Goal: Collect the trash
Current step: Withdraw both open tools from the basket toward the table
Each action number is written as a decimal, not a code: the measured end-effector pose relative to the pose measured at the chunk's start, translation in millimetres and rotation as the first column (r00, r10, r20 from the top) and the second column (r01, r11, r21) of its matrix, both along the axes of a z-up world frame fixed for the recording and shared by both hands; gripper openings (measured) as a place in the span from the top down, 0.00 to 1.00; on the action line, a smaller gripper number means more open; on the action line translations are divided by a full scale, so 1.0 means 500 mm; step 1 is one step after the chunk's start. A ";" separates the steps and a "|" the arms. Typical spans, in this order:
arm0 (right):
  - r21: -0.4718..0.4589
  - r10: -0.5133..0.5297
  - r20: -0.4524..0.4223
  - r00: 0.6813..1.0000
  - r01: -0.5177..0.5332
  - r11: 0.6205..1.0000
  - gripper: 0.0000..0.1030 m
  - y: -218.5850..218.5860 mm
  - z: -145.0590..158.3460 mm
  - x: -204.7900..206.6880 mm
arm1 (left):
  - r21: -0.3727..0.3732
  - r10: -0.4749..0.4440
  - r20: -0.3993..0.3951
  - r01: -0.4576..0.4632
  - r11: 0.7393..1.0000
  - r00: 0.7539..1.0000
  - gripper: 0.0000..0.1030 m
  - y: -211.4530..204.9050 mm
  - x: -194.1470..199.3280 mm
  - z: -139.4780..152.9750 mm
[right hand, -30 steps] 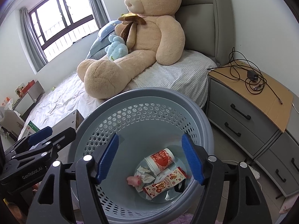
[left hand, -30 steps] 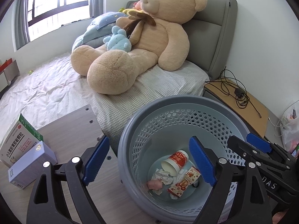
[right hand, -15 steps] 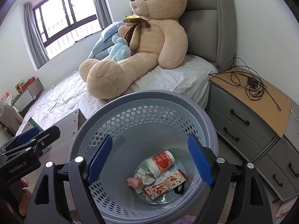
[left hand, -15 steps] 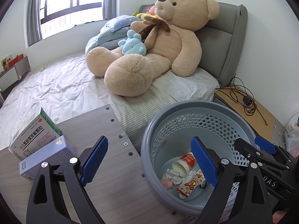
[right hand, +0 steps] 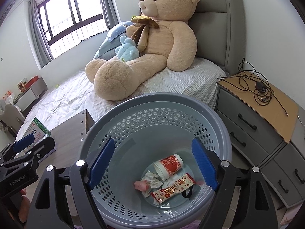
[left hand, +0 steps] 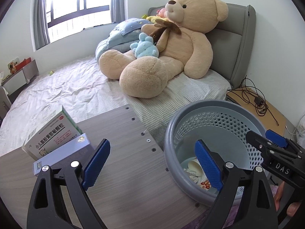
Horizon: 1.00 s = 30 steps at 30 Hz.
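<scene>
Trash | lies in the bin bottom | right gripper just spread, empty, above | left gripper apart, empty | risk: boxes slipping in grasp.

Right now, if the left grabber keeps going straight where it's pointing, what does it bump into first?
Probably the wooden tabletop. The left gripper tilts down at bare wood between the medicine boxes and the trash basket. Depth is hard to judge.
</scene>
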State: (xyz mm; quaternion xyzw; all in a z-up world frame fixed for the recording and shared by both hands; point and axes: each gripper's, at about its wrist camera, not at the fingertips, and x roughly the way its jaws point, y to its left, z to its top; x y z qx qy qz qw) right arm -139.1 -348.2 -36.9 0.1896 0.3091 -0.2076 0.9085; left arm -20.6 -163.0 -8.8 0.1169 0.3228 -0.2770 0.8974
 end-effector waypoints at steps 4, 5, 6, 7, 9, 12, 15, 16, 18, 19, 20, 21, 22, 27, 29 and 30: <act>-0.008 0.020 -0.005 1.000 -0.020 1.000 0.23 0.018 0.005 0.009 | 0.000 0.024 0.003 -0.024 1.000 1.000 0.14 0.031 0.003 0.000; -0.015 0.030 -0.009 1.000 -0.030 0.999 0.23 0.025 0.007 0.013 | 0.000 0.029 0.003 -0.029 1.000 1.000 0.14 0.039 0.004 0.000; -0.027 0.038 -0.014 0.999 -0.038 0.999 0.23 0.032 0.009 0.016 | 0.001 0.037 0.003 -0.037 0.999 0.999 0.14 0.048 0.004 -0.002; -0.036 0.044 -0.016 0.999 -0.044 0.998 0.23 0.038 0.012 0.019 | 0.002 0.044 0.002 -0.044 0.999 0.999 0.14 0.058 0.004 -0.003; -0.051 0.060 -0.013 0.998 -0.060 0.997 0.23 0.053 0.017 0.023 | 0.006 0.055 0.002 -0.055 0.998 0.998 0.14 0.076 0.004 -0.006; -0.047 0.083 0.002 0.997 -0.083 0.995 0.23 0.070 0.026 0.029 | 0.014 0.080 0.003 -0.080 0.997 0.997 0.14 0.109 0.005 -0.010; -0.040 0.099 0.018 0.995 -0.098 0.994 0.23 0.084 0.035 0.039 | 0.005 0.112 -0.005 -0.112 0.994 0.994 0.14 0.145 0.009 -0.011; -0.038 0.108 0.022 0.994 -0.107 0.994 0.23 0.089 0.038 0.043 | 0.003 0.122 -0.005 -0.122 0.992 0.992 0.14 0.154 0.011 -0.011; -0.041 0.127 0.029 0.991 -0.126 0.991 0.23 0.104 0.043 0.051 | 0.000 0.146 -0.006 -0.146 0.989 0.989 0.14 0.179 0.013 -0.013; -0.045 0.138 0.031 0.990 -0.136 0.990 0.23 0.112 0.044 0.056 | -0.001 0.156 -0.009 -0.156 0.988 0.988 0.14 0.190 0.016 -0.014; -0.050 0.150 0.033 0.988 -0.148 0.988 0.23 0.122 0.045 0.061 | -0.001 0.166 -0.013 -0.166 0.986 0.986 0.14 0.201 0.018 -0.016; -0.052 0.160 0.033 0.987 -0.158 0.986 0.23 0.130 0.046 0.065 | -0.002 0.181 -0.018 -0.181 0.983 0.983 0.14 0.216 0.020 -0.020; -0.050 0.168 0.033 0.985 -0.166 0.985 0.23 0.137 0.047 0.070 | -0.002 0.192 -0.022 -0.192 0.981 0.981 0.14 0.229 0.021 -0.023; -0.034 0.221 0.034 0.975 -0.219 0.975 0.23 0.180 0.048 0.097 | 0.013 0.272 -0.028 -0.271 0.962 0.962 0.14 0.295 0.028 -0.037; -0.029 0.250 0.030 0.968 -0.249 0.968 0.23 0.204 0.044 0.111 | 0.020 0.310 -0.027 -0.310 0.951 0.950 0.14 0.319 0.032 -0.042; -0.029 0.262 0.027 0.965 -0.261 0.965 0.23 0.214 0.042 0.116 | 0.018 0.326 -0.028 -0.325 0.945 0.945 0.14 0.332 0.033 -0.043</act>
